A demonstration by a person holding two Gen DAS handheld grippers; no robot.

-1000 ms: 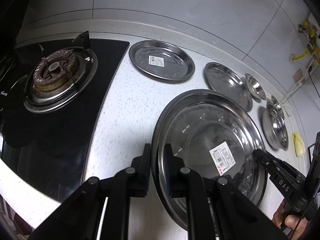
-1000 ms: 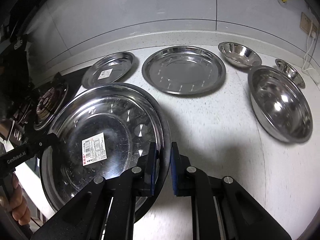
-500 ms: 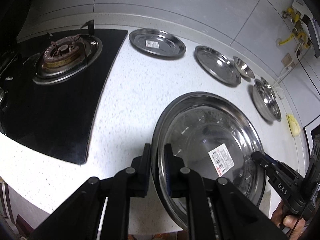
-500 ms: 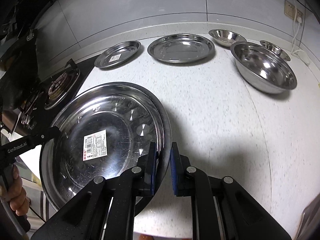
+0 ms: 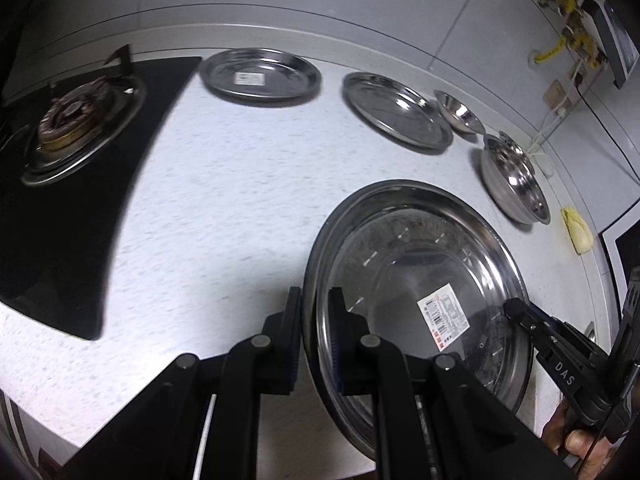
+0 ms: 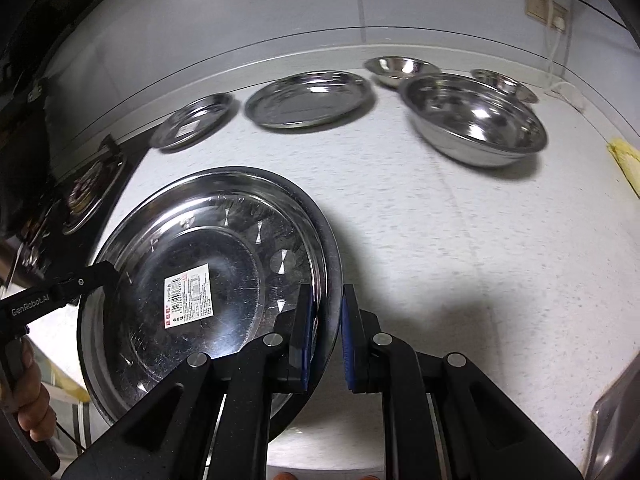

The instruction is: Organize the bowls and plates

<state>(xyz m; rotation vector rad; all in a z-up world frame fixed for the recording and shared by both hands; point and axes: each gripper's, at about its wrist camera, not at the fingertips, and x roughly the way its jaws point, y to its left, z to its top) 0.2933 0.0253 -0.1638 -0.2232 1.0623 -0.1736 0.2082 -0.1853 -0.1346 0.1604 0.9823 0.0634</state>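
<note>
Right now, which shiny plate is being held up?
The biggest round steel plate with the barcode sticker; both grippers clamp its rim. The two smaller plates lie by the wall.

Left wrist view: looks steeply down along its fingers [image 5: 294, 332], close over the worktop [image 5: 224, 200], stove side.
Right wrist view: same steep, close angle from the opposite side.
Shared: large steel plate [image 6: 208, 280] between them, dishes along the wall.
</note>
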